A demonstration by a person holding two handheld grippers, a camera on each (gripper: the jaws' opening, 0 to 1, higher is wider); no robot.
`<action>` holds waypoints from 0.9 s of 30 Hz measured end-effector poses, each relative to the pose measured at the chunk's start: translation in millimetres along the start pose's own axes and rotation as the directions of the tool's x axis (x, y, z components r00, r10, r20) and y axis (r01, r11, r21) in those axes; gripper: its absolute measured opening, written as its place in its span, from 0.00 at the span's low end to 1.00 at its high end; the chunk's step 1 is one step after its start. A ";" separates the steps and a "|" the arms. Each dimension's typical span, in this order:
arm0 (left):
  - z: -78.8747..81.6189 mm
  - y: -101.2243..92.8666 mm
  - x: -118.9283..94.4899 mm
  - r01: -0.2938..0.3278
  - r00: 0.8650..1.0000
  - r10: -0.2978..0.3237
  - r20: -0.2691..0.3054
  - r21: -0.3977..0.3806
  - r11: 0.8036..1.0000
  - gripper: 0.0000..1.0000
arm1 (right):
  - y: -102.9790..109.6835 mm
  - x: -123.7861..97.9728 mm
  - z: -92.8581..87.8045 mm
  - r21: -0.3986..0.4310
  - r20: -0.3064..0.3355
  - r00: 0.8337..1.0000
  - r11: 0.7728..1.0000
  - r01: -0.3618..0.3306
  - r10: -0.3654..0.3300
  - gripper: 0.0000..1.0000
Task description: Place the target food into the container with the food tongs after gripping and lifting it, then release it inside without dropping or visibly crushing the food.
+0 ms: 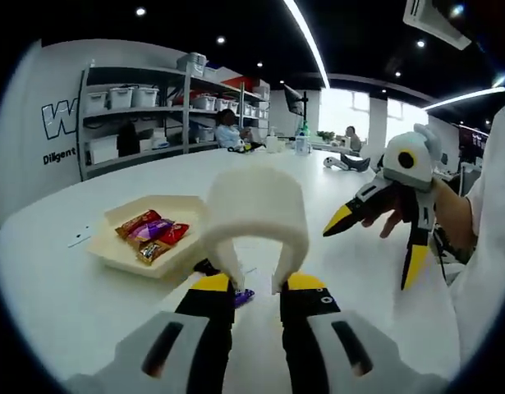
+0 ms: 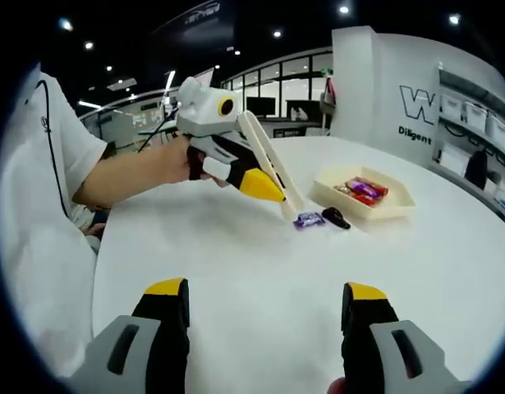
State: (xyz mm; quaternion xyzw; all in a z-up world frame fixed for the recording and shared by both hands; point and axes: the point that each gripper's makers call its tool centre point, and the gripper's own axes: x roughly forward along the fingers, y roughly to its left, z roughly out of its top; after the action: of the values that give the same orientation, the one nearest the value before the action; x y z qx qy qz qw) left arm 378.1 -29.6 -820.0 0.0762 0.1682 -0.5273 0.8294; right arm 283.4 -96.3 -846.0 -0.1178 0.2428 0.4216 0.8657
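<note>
- White round table (image 2: 260,279) in an office.
- Left gripper (image 1: 256,283) is clenched on the cream food tongs (image 1: 256,217), tips lowered at the purple candy (image 2: 308,219), presumably to pinch it.
- Tray (image 2: 400,201) lies at the candy's two o'clock in the right gripper view.
- Right gripper (image 2: 264,300) is released, idle.

left gripper (image 1: 259,283): clamped, raised | right gripper (image 2: 260,308): jaws spread wide, hovering

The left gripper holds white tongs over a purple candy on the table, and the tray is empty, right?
Not quite: the tray is not empty. The right gripper view shows wrapped candies in it. The left gripper does hold white tongs over the purple candy.
</note>
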 end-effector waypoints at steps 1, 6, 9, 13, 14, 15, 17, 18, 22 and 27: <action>-0.3 -0.5 0.3 0.002 1.000 -0.002 -0.001 -0.003 1.000 0.20 | 0.0 0.0 0.0 0.000 0.000 1.000 1.000 0.000 0.000 0.74; -4.6 -3.1 2.4 0.003 1.000 -0.003 -0.013 -0.024 1.000 0.20 | 0.3 0.5 -0.3 0.003 0.001 1.000 1.000 0.000 0.000 0.74; -5.2 -4.6 3.5 0.003 1.000 -0.004 -0.014 -0.035 0.999 0.20 | 0.6 1.1 -0.9 0.003 0.000 1.000 1.000 -0.002 0.002 0.74; -7.3 -7.1 6.0 0.007 1.000 -0.008 -0.016 -0.049 0.999 0.20 | 0.6 1.5 -1.1 0.003 0.000 1.000 1.000 -0.002 0.002 0.74; -8.1 -7.9 6.7 0.008 1.000 -0.009 -0.017 -0.051 0.999 0.20 | 0.5 1.6 -1.1 0.004 0.001 1.000 1.000 -0.003 0.003 0.74; -9.3 -9.2 7.5 0.009 1.000 -0.010 -0.019 -0.054 0.999 0.20 | 0.5 1.7 -1.4 0.005 0.000 1.000 1.000 -0.003 0.003 0.74; -10.6 -9.8 8.0 0.007 1.000 -0.009 -0.022 -0.058 0.998 0.20 | 0.2 1.8 -1.9 0.004 -0.002 1.000 1.000 -0.001 0.001 0.74; -11.1 -9.3 8.3 0.007 1.000 -0.009 -0.023 -0.062 0.998 0.20 | 0.2 1.9 -2.1 0.004 -0.002 1.000 1.000 -0.001 0.001 0.74; -13.0 -7.8 8.3 0.004 1.000 -0.006 -0.027 -0.066 0.998 0.20 | 0.2 2.3 -2.9 0.004 -0.003 1.000 1.000 -0.002 0.002 0.74; -17.0 -5.4 7.5 -0.002 0.999 -0.001 -0.036 -0.073 0.997 0.20 | -0.3 2.4 -3.4 0.008 -0.002 1.000 1.000 -0.002 0.002 0.74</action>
State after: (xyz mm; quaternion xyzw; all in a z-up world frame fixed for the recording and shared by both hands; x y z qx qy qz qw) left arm 372.8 -33.1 -838.3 0.0553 0.2025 -0.5190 0.8286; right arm 283.7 -96.3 -850.2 -0.1147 0.2456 0.4213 0.8655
